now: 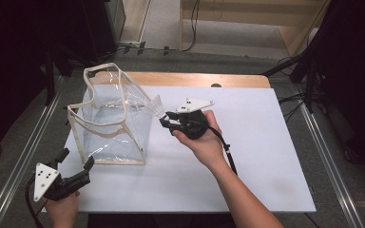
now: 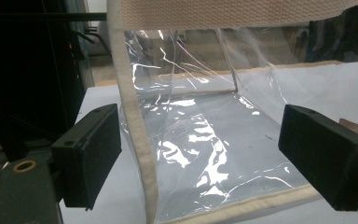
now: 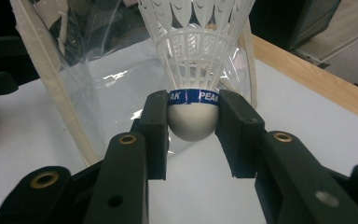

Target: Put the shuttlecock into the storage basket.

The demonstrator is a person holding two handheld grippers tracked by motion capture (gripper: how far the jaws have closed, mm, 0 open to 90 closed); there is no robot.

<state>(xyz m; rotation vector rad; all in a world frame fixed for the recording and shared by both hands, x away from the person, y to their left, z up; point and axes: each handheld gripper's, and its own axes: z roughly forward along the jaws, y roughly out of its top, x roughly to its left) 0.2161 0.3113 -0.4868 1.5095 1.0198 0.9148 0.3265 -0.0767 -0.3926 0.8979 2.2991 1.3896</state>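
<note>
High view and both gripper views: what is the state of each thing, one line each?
Clear plastic bag with beige fabric trim: upright, top open, empty.
White feather shuttlecock with blue band: gripped at its cork, skirt toward the bag.
Right claw: shut on shuttlecock.
Left claw: open at the bag's corner.

glossy clear plastic bag [image 1: 116, 126] with woven cloth trim; matt white table [image 1: 247, 156].

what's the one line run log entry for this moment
right claw: shut on shuttlecock, beside bag | left claw: open, at near corner of clear bag | bag: upright on white table
</note>
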